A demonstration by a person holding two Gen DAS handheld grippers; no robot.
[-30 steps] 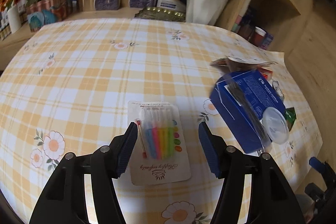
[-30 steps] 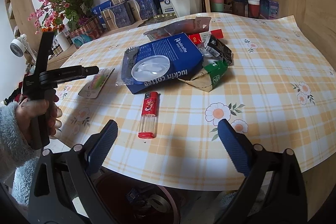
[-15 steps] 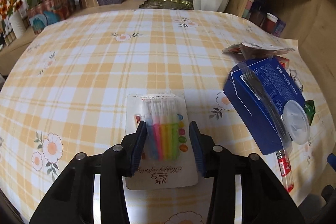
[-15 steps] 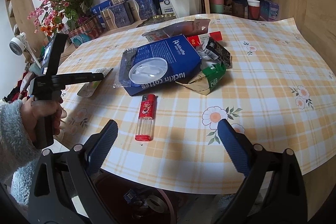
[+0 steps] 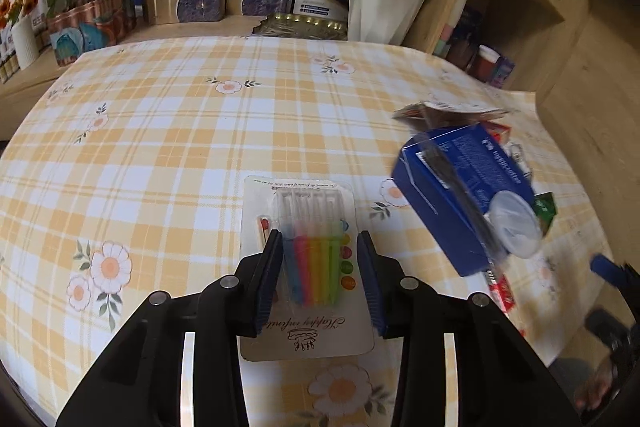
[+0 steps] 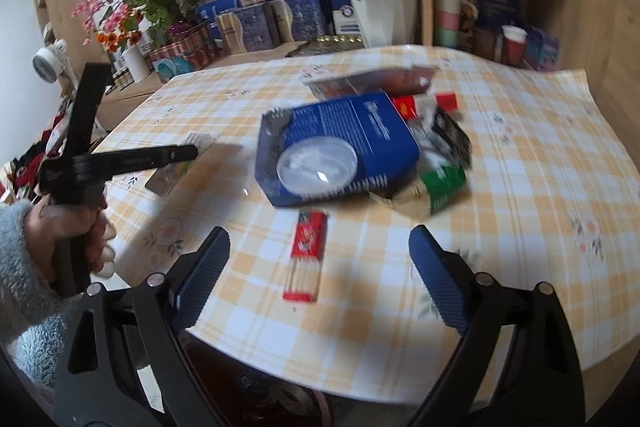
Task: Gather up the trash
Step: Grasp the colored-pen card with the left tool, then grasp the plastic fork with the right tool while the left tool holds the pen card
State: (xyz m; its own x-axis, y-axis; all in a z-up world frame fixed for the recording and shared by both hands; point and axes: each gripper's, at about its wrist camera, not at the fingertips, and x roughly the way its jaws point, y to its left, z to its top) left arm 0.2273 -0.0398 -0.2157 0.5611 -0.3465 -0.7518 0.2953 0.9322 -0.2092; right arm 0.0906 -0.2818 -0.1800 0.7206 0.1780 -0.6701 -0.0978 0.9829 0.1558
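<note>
Left gripper (image 5: 320, 259) jaws closing around candle pack (image 5: 308, 267)

One candle pack (image 5: 306, 259), one blue box (image 6: 340, 143), one lighter (image 6: 306, 255), two tools (image 5: 319, 277)

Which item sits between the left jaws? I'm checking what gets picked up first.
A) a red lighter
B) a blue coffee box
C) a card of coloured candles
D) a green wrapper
C: in the left wrist view the jaws of the left gripper straddle the candle card, which lies flat on the tablecloth.
</note>
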